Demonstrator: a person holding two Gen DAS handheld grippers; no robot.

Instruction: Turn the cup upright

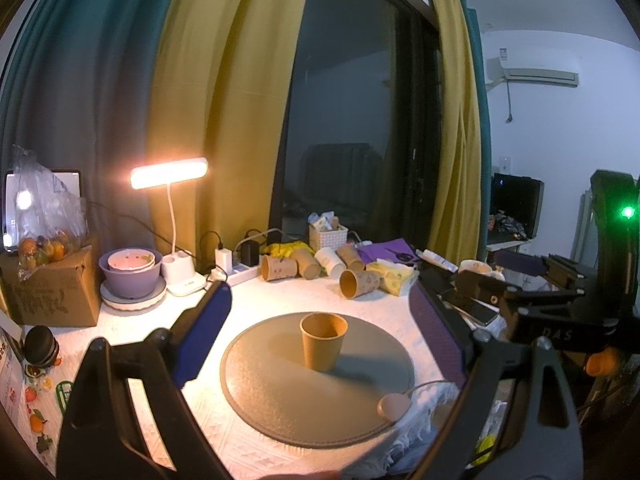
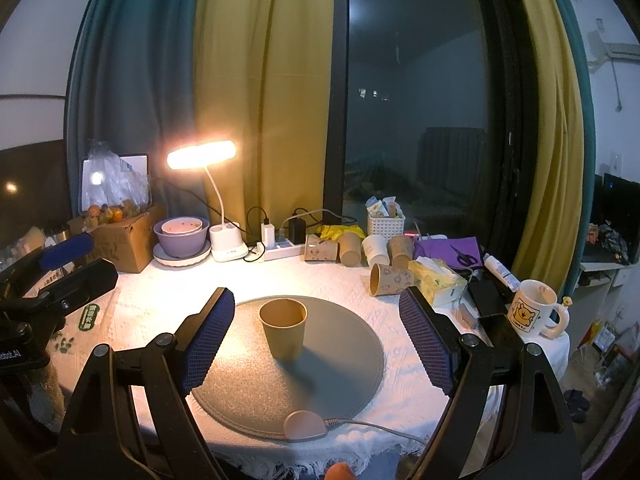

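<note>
A plain brown paper cup stands upright, mouth up, on the round grey mat. It also shows in the right wrist view on the same mat. My left gripper is open and empty, its blue-padded fingers wide on either side of the cup and short of it. My right gripper is open and empty too, with the cup between and just beyond its fingers, nearer the left pad. Neither gripper touches the cup.
Several paper cups lie on their sides at the back of the white-clothed table, by a tissue pack, power strip and lit desk lamp. Purple bowls and a cardboard box stand back left. A mug stands right.
</note>
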